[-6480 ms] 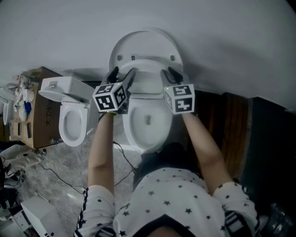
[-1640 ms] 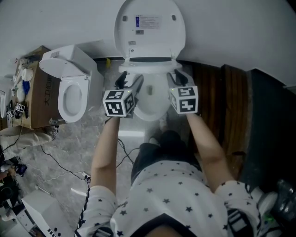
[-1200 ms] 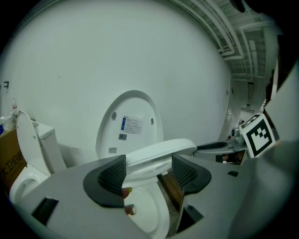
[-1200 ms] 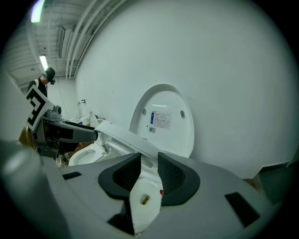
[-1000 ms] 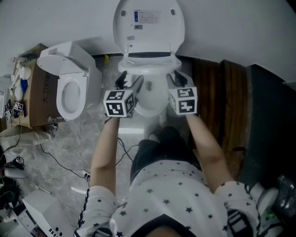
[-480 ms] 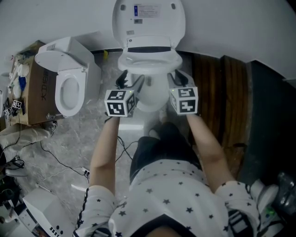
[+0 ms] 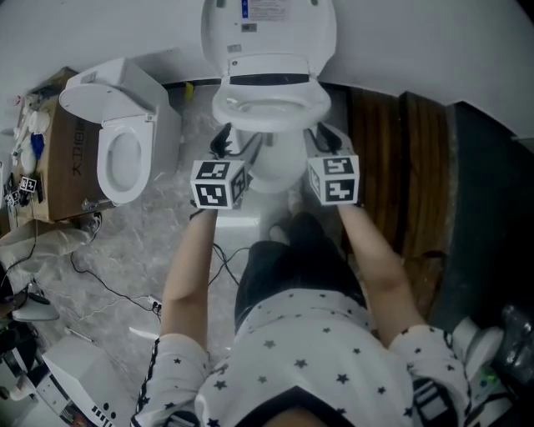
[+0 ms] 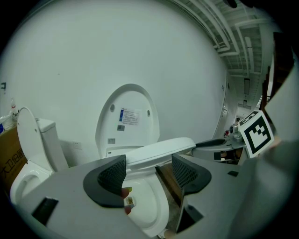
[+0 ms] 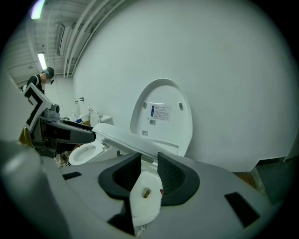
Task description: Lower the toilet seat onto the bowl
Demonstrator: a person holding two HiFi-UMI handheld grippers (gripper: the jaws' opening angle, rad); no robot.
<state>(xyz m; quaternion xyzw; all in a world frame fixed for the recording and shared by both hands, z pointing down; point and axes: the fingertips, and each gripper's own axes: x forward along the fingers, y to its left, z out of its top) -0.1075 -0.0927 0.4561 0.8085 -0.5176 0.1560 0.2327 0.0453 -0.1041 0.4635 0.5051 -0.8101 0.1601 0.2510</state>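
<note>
I have the toilet seat point(image 8: 159, 150) part-way down, tilted above the bowl point(image 8: 152, 212) with its front edge higher than its hinge end. The lid point(image 7: 269, 25) stands upright behind the bowl. Neither claw has a real hold on the seat. The left claw point(image 8: 148, 162) stands wide apart and the right claw point(image 9: 148, 158) narrower but also apart, each near a front corner of the bowl. The seat's front rim crosses just past the tips and both pad faces are bare. Whether the tips actually touch the rim I can't make out, and that is my main worry. If the seat is only propped on the tips, a slip sideways or a pull back toward me would free it. I judge it would then drop and slam on the bowl, which could crack the seat or jar the hinge. The second risk is the opposite one: if I carry the tips all the way down beneath the rim, they could be pinned between seat and bowl. A third is unevenness, because if one claw sinks faster than the other, the seat would twist on its hinge. I'd also watch the lid, since a jolt at the hinge could tip it forward over the bowl and onto the claws.
</note>
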